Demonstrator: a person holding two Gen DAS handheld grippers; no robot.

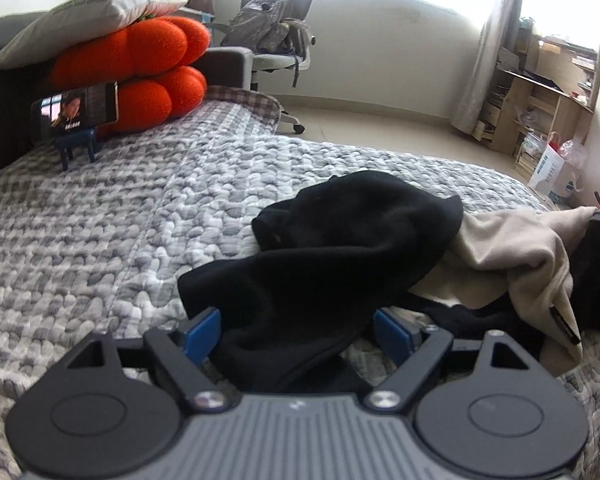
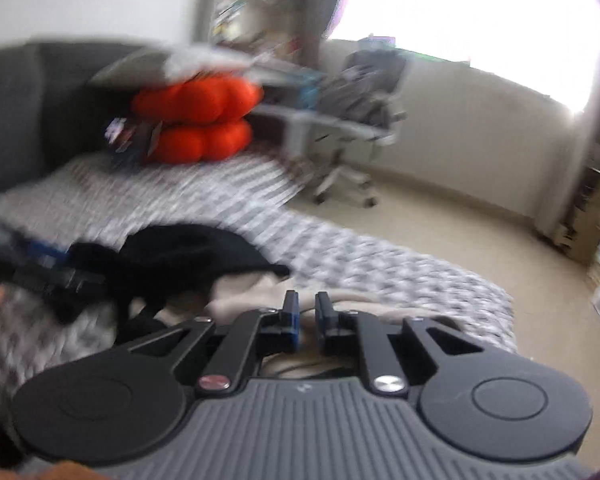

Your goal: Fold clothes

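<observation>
Lying crumpled at lower centre on the quilted bed [image 1: 99, 216]: soft, limp black garment [image 1: 320, 264] over beige garment [image 1: 512, 256]. Left gripper [image 1: 297, 330] gaping wide astride a black fold; right gripper [image 2: 306, 312] nearly closed, grip unclear. Likely best pinching a hem.

Two garments lie on the bed: one black garment [image 1: 340, 264] and one beige garment [image 1: 512, 256]. Two orange cushions [image 1: 139, 76] are stacked under one white pillow [image 1: 87, 16]. One phone [image 1: 75, 110] stands propped; one office chair [image 1: 275, 24] holds one backpack [image 1: 265, 20].
</observation>
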